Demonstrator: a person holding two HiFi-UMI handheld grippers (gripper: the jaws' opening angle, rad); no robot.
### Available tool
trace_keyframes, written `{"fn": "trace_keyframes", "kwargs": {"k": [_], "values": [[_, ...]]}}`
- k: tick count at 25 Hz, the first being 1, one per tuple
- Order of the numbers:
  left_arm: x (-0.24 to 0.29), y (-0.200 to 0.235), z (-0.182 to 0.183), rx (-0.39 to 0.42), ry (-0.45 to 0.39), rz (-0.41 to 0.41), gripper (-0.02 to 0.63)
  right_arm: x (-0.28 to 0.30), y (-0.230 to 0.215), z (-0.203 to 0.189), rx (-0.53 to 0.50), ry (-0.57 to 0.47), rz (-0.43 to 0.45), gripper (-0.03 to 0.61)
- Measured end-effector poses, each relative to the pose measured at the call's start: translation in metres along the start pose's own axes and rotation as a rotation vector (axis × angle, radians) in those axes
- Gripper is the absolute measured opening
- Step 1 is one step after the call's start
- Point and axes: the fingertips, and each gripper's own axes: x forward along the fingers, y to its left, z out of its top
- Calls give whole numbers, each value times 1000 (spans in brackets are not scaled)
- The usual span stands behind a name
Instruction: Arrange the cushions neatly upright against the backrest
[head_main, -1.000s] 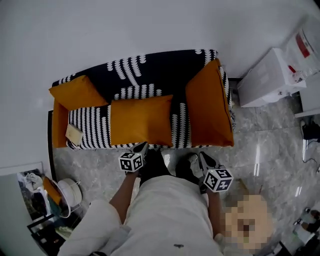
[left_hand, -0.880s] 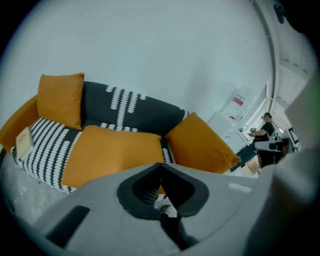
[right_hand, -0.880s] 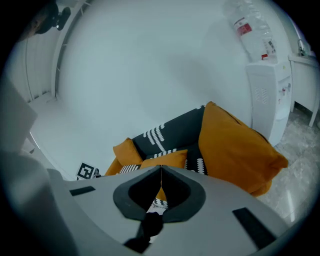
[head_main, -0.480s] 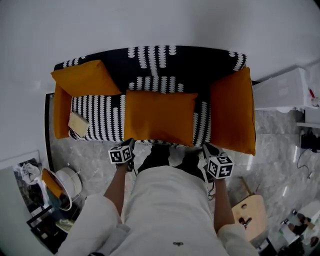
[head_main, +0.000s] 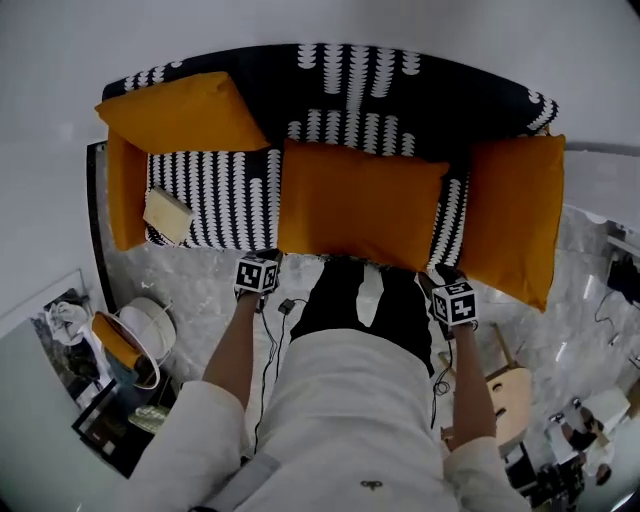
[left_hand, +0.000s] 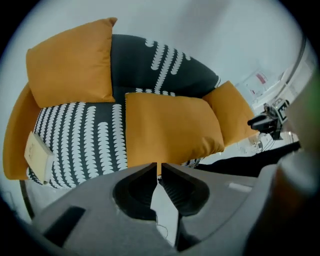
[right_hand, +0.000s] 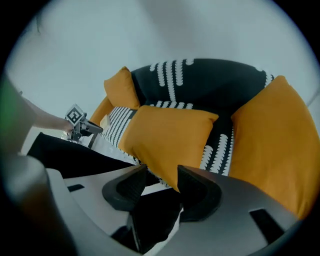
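- While the middle cushion (head_main: 360, 205) lies flat on the sofa (head_main: 215, 200) seat, the left gripper (left_hand: 156, 169) sits closed and empty at its front edge.
- Jaws of the right gripper (right_hand: 162, 176) have just been opening, with the cushion's corner showing between them, unpressed.

Overhead; low, near (middle cushion (head_main: 360, 205) shared)

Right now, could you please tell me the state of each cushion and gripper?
Middle cushion: flat on seat.
Left cushion: propped against backrest.
Right cushion: on edge, at right end.
Left gripper: shut, empty.
Right gripper: jaws just opening, middle cushion's corner between them, ungripped.
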Motion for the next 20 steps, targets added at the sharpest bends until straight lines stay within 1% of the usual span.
{"fn": "trace_keyframes", "kwargs": {"k": [2,4,5,7,8,9,10,12,14,16,18,20], "values": [[12,12,-7,33,48,0,40,19,-5,-13,-5,73,-9,175],[27,18,-19,83,122,-14,182,38,-12,-29,-14,131,-30,192],[37,22,-24,126,166,-15,209,48,-16,-36,-12,153,-35,198],[54,31,-29,235,239,2,234,68,-23,-48,7,188,-40,212],[62,36,-34,277,262,11,243,77,-26,-55,17,203,-47,226],[70,40,-39,299,280,12,252,85,-29,-61,24,215,-58,238],[78,44,-44,304,295,11,266,93,-33,-66,26,225,-71,255],[92,51,-50,288,319,11,310,108,-39,-73,20,243,-91,275],[106,57,-53,270,330,7,339,122,-40,-79,-1,271,-95,282],[120,65,-53,283,347,16,378,137,-39,-81,-33,306,-98,285],[134,74,-68,281,415,8,401,154,-41,-83,-68,340,-106,285],[146,79,-85,269,489,-4,405,169,-47,-87,-107,375,-125,285]]}}
